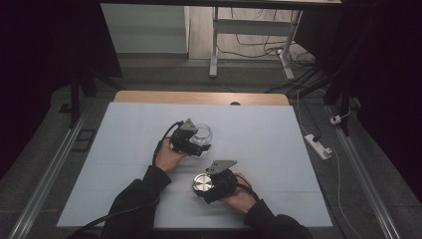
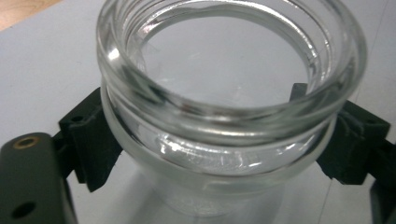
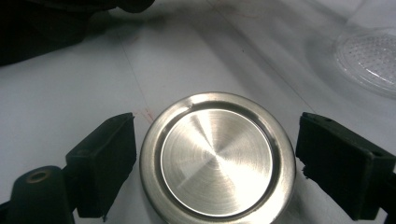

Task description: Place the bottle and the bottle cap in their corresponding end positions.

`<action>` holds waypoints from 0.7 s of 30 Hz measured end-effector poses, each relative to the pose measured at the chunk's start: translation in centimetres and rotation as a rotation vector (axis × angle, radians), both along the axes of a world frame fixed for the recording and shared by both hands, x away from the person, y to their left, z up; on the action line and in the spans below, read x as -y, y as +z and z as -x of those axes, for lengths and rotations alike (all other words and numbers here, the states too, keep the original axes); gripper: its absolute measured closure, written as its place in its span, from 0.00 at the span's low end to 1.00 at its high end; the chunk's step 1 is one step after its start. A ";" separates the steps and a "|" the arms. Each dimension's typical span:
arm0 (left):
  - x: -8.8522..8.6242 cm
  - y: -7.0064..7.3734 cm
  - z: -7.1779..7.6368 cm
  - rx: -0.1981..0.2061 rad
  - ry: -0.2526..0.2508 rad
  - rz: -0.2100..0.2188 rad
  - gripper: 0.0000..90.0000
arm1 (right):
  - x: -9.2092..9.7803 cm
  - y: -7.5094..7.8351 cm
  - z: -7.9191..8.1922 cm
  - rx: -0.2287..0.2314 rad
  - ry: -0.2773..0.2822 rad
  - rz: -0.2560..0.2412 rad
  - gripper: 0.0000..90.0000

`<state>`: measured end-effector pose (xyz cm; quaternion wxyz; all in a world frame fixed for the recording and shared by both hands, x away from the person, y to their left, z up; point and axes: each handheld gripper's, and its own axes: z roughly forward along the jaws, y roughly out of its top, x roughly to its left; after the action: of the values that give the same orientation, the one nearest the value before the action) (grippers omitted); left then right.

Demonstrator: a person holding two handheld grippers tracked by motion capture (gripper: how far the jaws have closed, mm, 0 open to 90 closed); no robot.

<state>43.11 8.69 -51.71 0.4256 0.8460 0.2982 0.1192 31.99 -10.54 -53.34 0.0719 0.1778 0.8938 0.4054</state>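
Seen from the high view: a white mat (image 1: 259,144) spread over a wooden table (image 1: 199,97), with the left gripper (image 1: 191,142) held at a clear glass jar (image 1: 200,133) near the mat's middle, and the right gripper (image 1: 215,185) held at a round metal lid (image 1: 202,183) nearer the person's edge, the two objects apart from each other. Dark sleeves (image 1: 144,199) entering from below; a white power strip (image 1: 318,146) lying on the floor to the right, cables trailing beyond the table.

Seen from the left gripper view: open-mouthed glass jar (image 2: 224,107) standing upright on the mat, clamped at its neck just under the threaded rim between two black jaws, one pressed against each side (no lid on it).

Seen from the right gripper view: brushed metal lid (image 3: 217,158) lying flat on the mat between the jaws, which stood apart, the left one close to the rim, the right one clear of it with mat visible in the gap. Farther off at upper right, the dimpled base of the glass jar (image 3: 369,60).
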 end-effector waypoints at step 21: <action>-2.5 1.7 2.1 -0.012 -0.003 0.013 0.00 | 0.6 1.7 0.3 -0.004 -0.020 -0.064 0.07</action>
<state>40.99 11.17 -50.05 0.4294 0.8445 0.3001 0.1114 31.64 -11.16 -51.65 0.0685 0.1895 0.8787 0.4328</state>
